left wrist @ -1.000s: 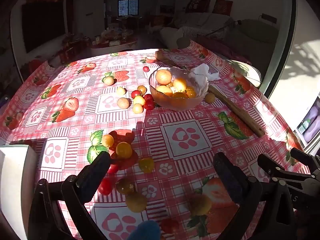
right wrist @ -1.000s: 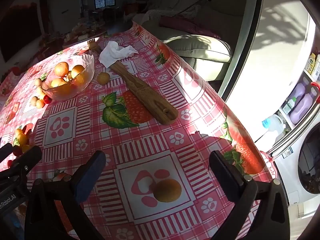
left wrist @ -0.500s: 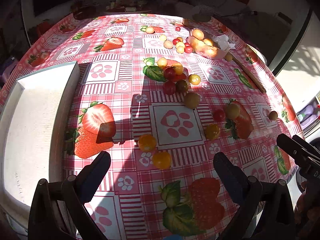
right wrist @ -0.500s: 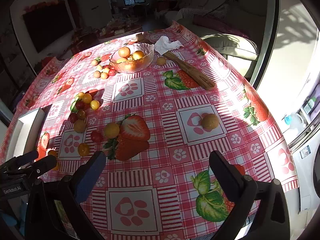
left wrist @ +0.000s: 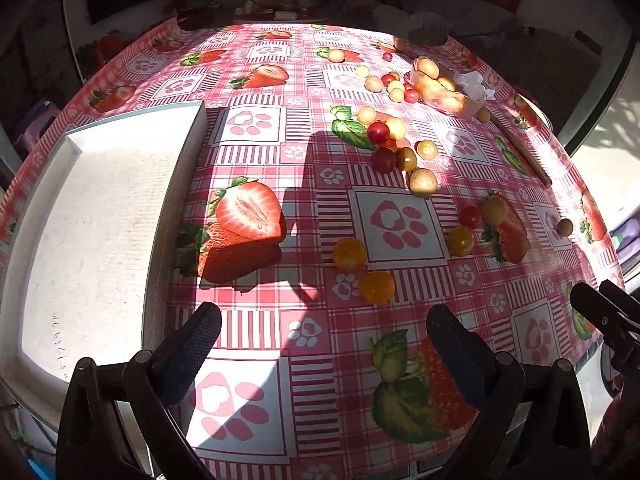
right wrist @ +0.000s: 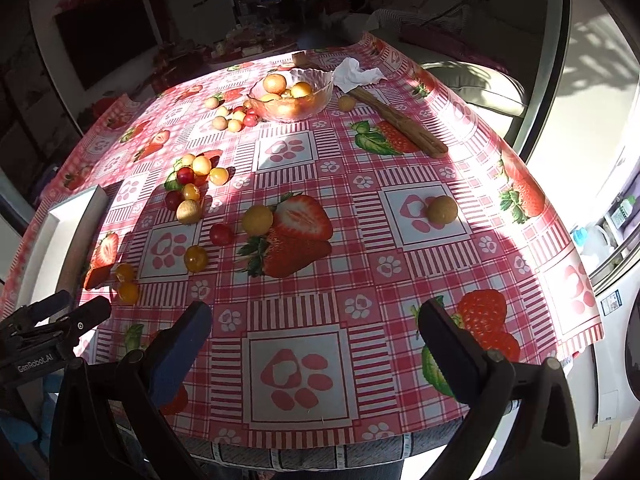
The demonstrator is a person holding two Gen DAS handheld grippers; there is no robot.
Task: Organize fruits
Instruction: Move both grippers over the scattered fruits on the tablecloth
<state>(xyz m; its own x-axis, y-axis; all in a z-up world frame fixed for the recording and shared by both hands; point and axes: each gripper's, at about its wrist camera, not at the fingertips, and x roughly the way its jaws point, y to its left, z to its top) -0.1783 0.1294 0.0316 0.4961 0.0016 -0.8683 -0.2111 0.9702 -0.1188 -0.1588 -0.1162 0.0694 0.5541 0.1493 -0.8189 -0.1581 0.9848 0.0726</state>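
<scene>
Several small yellow, orange and red fruits lie scattered on the strawberry-print tablecloth (left wrist: 400,224). A glass bowl (right wrist: 291,94) holding several orange fruits stands at the far side; it also shows in the left wrist view (left wrist: 440,88). Two orange fruits (left wrist: 362,270) lie closest to my left gripper (left wrist: 324,344), which is open and empty above the near table edge. My right gripper (right wrist: 316,340) is open and empty above the near edge. A lone yellow fruit (right wrist: 441,209) lies to the right. A white tray (left wrist: 92,216) sits at the left, empty.
A long wooden board (right wrist: 396,120) and a crumpled white tissue (right wrist: 358,74) lie beside the bowl at the far right. The table edge drops off at the right, with a sofa (right wrist: 468,84) and bottles beyond. Each gripper shows in the other's view.
Both grippers have pulled back from low over the table toward its near edge and risen. The white tray and most of the tabletop have come into view. Both stay open.
</scene>
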